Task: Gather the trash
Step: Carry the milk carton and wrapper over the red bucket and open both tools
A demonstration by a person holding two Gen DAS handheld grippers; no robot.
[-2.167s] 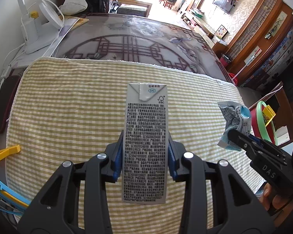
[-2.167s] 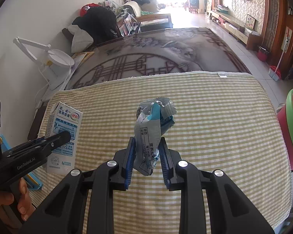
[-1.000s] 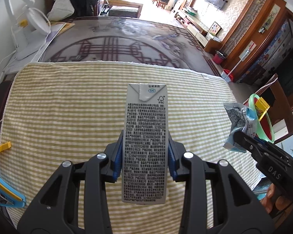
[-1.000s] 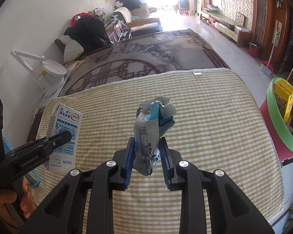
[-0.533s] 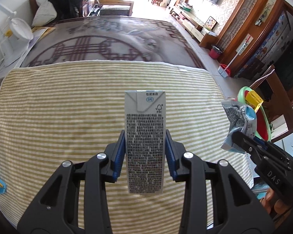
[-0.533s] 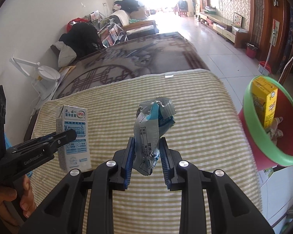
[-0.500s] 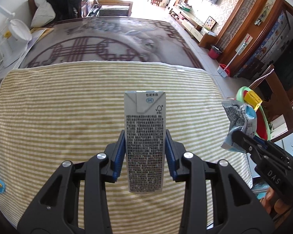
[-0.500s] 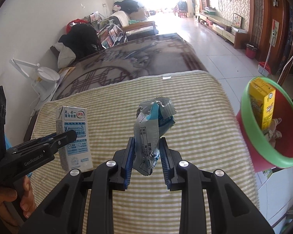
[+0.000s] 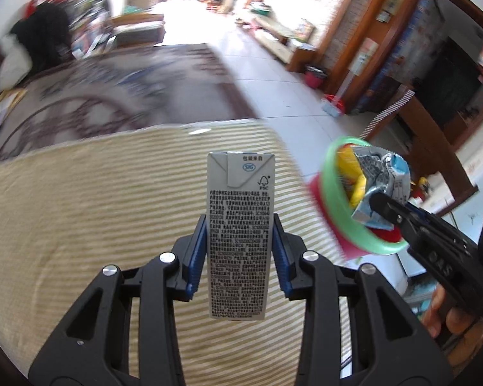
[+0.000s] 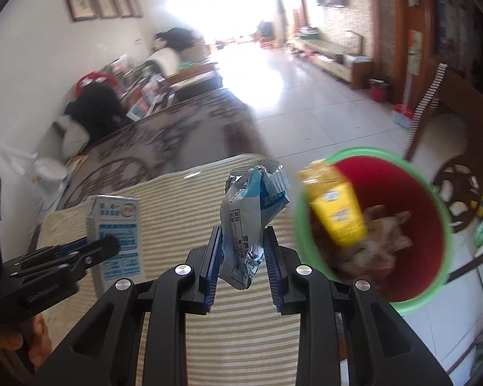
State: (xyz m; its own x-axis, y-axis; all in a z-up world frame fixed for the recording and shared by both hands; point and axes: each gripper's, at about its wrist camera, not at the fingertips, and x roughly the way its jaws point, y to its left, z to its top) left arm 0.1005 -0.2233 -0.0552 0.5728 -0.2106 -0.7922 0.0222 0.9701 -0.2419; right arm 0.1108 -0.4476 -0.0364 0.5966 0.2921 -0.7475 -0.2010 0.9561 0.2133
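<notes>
My left gripper point(image 9: 240, 244) is shut on a grey milk carton point(image 9: 240, 222), held upright over the striped cloth point(image 9: 80, 212). The same carton point(image 10: 116, 225) shows its blue and white face in the right wrist view, at the left. A crumpled silver and blue snack wrapper point(image 10: 252, 215) is pinched in my right gripper point(image 10: 241, 257), which is shut on it. In the left wrist view that wrapper point(image 9: 376, 183) hangs in front of the red bin point(image 9: 344, 199) with its green rim. The bin point(image 10: 412, 244) stands just right of the wrapper, beyond the table's right edge.
Inside the bin lie a yellow carton point(image 10: 335, 209) and crumpled paper point(image 10: 380, 234). Beyond the cloth the dark patterned table top point(image 10: 164, 148) runs on. A wooden chair point(image 10: 454, 122) stands behind the bin, on a tiled floor point(image 10: 306, 103).
Both grippers have swept to the right over the cloth with their loads. The bin has come much closer and now fills the right of the right wrist view.
</notes>
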